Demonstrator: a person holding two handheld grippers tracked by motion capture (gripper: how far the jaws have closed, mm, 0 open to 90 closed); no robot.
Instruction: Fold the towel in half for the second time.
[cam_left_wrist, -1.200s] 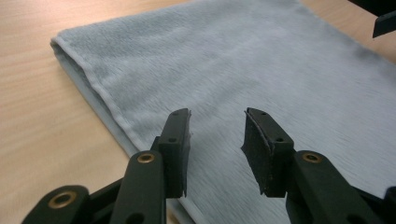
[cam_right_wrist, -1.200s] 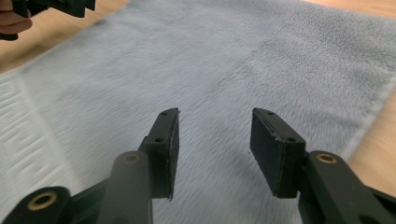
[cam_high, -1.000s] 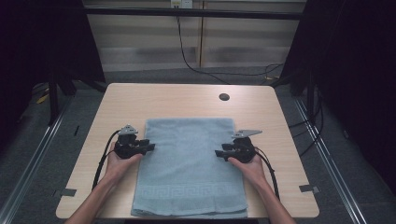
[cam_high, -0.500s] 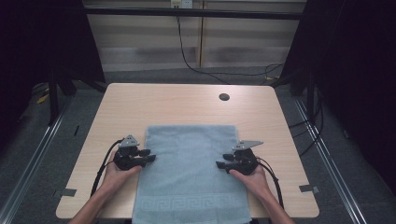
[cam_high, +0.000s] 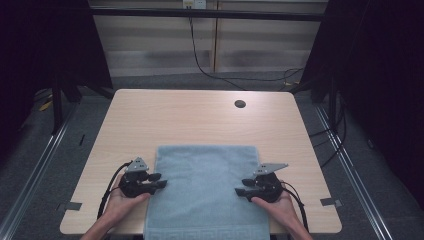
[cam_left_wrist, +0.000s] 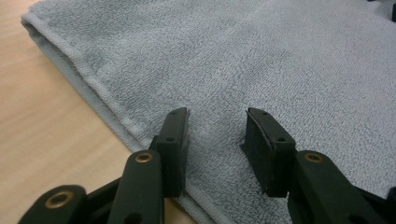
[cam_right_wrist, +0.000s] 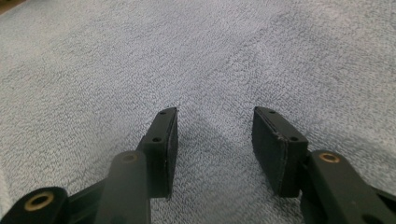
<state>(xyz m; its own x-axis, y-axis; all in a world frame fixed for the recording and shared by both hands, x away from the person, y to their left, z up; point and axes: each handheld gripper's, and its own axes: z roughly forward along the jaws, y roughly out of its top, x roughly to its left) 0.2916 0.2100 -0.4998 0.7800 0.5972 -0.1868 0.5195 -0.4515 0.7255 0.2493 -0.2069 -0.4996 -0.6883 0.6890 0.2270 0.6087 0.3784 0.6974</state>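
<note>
Tongs (cam_high: 161, 181) (cam_high: 240, 187) parted over grey towel (cam_high: 204, 185) on table (cam_high: 190, 117).

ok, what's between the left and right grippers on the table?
High view: just flat towel between left gripper and right gripper; nothing lies on that stretch.

Two hands, each holding a gripper with parted jaws

The left gripper (cam_high: 161, 181) points inward, its jaws just opening wider with nothing clamped; the right gripper (cam_high: 240, 187) faces it, both forearms entering from below.
</note>
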